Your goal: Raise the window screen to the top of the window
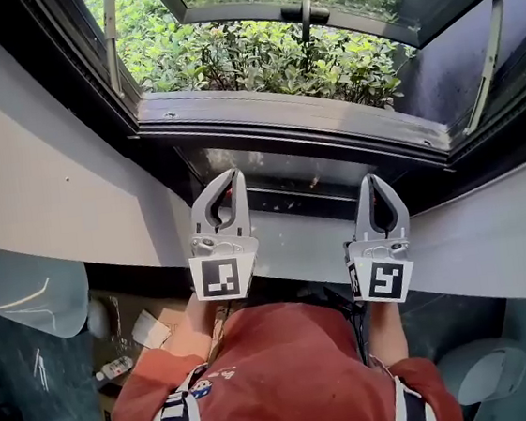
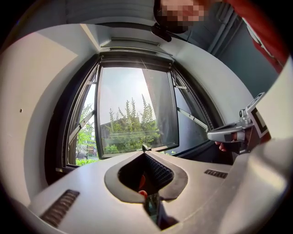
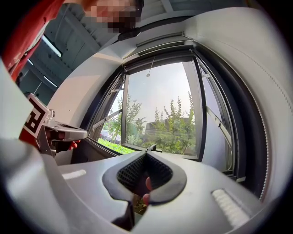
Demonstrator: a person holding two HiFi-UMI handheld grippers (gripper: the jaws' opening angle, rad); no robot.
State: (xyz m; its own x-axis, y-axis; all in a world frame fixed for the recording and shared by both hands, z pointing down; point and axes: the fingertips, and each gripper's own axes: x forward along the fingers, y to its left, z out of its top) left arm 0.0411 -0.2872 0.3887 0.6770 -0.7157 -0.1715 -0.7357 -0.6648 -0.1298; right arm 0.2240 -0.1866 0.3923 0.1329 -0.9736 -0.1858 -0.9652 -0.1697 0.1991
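Observation:
The window [image 1: 281, 118] stands in front of me, its glass sash [image 1: 316, 10] swung outward over green bushes. I see no mesh across the opening. A dark rail [image 2: 137, 55] runs along the top of the frame, and a thin cord [image 3: 149, 73] hangs from it. My left gripper [image 1: 233, 174] and right gripper [image 1: 375, 180] are side by side just short of the sill, pointing at the window. Both are shut with nothing between the fingers. In the left gripper view the left gripper [image 2: 145, 153] has its tips together. So does the right gripper [image 3: 146, 153] in the right gripper view.
A pale grey wall ledge [image 1: 492, 235] runs under the window. Metal stays [image 1: 490, 47] hold the sash at both sides. Below on the left are a white chair [image 1: 27, 288] and small items on the floor [image 1: 120, 363]. Another white seat [image 1: 489, 368] is at lower right.

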